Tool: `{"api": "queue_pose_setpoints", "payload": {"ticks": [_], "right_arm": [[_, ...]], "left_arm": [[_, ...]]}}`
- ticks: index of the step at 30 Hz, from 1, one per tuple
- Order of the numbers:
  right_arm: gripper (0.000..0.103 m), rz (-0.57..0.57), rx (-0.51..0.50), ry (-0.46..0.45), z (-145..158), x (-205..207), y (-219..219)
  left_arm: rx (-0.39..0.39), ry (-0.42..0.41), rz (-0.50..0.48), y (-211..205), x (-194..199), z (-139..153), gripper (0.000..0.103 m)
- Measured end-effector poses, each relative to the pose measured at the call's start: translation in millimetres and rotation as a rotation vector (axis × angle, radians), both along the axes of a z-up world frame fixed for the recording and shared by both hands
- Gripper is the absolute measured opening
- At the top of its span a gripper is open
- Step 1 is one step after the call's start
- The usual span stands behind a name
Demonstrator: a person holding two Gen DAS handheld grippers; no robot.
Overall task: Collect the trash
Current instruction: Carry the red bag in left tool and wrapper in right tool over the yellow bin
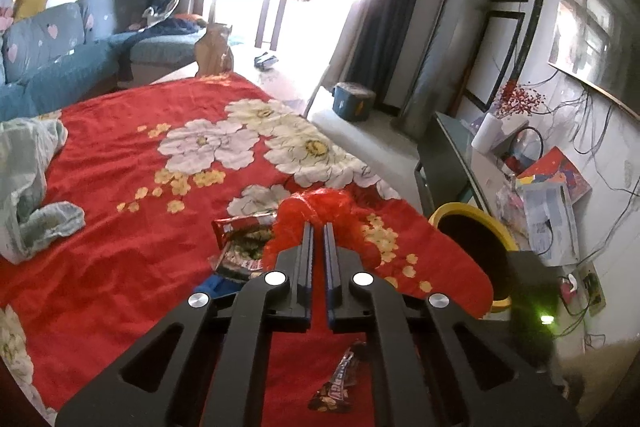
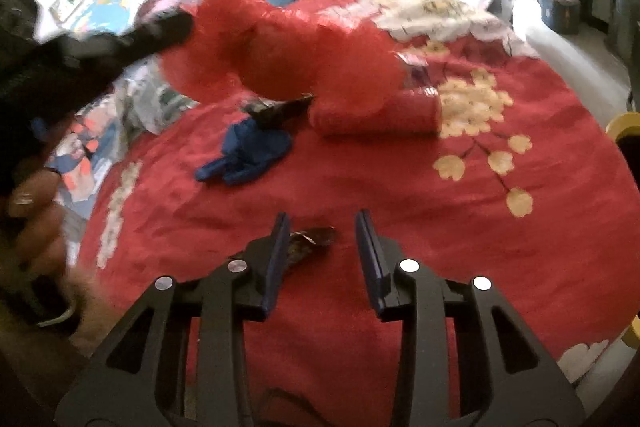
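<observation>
Two views show a table under a red floral cloth (image 1: 132, 155) strewn with trash.

Left wrist view: the left gripper (image 1: 319, 227) has its jaws pressed nearly together on a crumpled red plastic bag (image 1: 320, 207), which bunches up around and beyond the fingertips, lifted off the cloth. Just left of the bag lies a snack wrapper (image 1: 244, 247), red-edged with a dark printed face. A scrap of blue (image 1: 218, 287) peeks out beside the left finger base. Lower down, between the gripper's arms, a small dark wrapper (image 1: 340, 383) rests on the cloth. A pale blue cloth (image 1: 32, 179) is heaped at the table's left edge. Off the right edge of the table stands a yellow-rimmed bin (image 1: 476, 243) with a dark inside, near a cluttered side shelf (image 1: 452, 147).

Right wrist view: the right gripper (image 2: 322, 223) hovers low over the cloth with its jaws partly apart and nothing pinched. The dark wrapper (image 2: 310, 241) lies just beyond the left finger, partly hidden by it. Farther off, a blue glove (image 2: 248, 151) lies flat; behind it is a dark, blurred wrapper (image 2: 280, 109). The red bag (image 2: 280, 39) hangs above them, held by the left gripper (image 2: 176, 27), which enters from the left with a hand (image 2: 36, 211) behind it. The bin's yellow rim (image 2: 624, 125) shows at the right edge.
</observation>
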State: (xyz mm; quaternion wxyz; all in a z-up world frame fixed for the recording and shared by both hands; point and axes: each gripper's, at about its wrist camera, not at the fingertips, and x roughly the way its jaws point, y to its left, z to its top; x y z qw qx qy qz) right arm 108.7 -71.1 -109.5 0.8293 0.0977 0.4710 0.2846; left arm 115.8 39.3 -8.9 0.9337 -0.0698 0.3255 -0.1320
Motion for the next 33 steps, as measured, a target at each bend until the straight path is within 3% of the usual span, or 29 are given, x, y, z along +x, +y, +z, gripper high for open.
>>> {"api": "queue_pose_setpoints", "payload": {"ticks": [1, 2, 7, 17, 33], "right_arm": [[0.024, 0.007, 0.004, 0.016, -4, 1, 1], [0.014, 0.022, 0.012, 0.025, -7, 1, 3], [0.001, 0.039, 0.036, -0.008, -1, -5, 1], [0.000, -0.029, 0.015, -0.085, 21, -3, -41], [0.000, -0.284, -0.085, -0.219, 54, 13, -134]], "left_arm": [[0.004, -0.003, -0.003, -1, 0, 1, 0.004], [0.007, -0.005, -0.006, -3, -1, 1, 0.004], [0.012, -0.006, -0.018, -8, -3, 2, 0.003], [-0.002, -0.048, -0.027, -17, -7, 16, 0.003], [-0.011, -0.095, -0.070, -47, -6, 36, 0.002]]}}
